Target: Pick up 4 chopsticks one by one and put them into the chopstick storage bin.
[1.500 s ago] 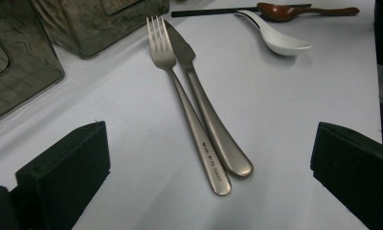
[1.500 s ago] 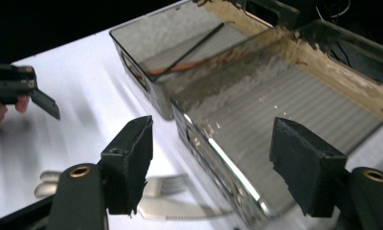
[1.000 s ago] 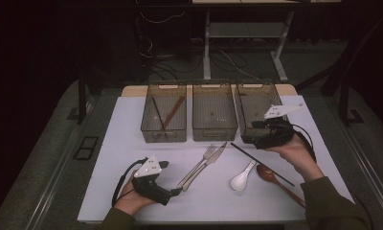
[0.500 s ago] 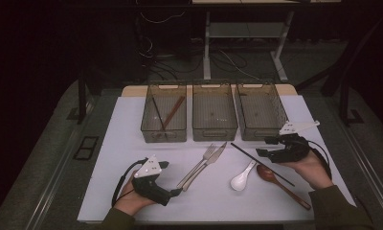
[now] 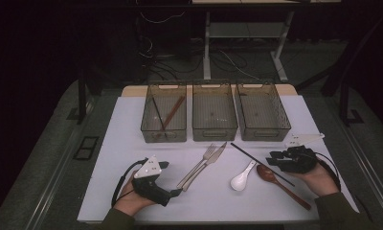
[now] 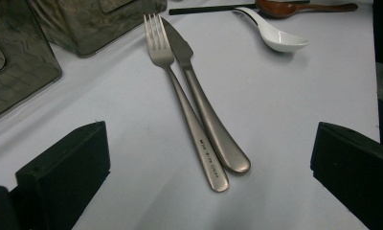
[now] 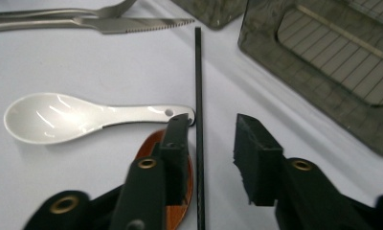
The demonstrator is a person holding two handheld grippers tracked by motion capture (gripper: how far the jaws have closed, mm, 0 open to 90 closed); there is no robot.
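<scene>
- Black, thin chopstick (image 7: 198, 96) lies on the white table sheet (image 5: 132, 139) between the right gripper (image 7: 208, 129)'s jaws, which have just been closing, not yet clamped.
- Step: grasping. Next: close fully, lift, presumably toward the left smoky plastic bin (image 5: 164, 118).
- Left gripper (image 6: 204, 163) rests released near fork and knife.

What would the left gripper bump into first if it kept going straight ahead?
Probably the fork and knife, lying side by side on the table. The left gripper points right at their handle ends with its jaws wide open; nothing else lies between, though the exact depth is hard to judge.
</scene>
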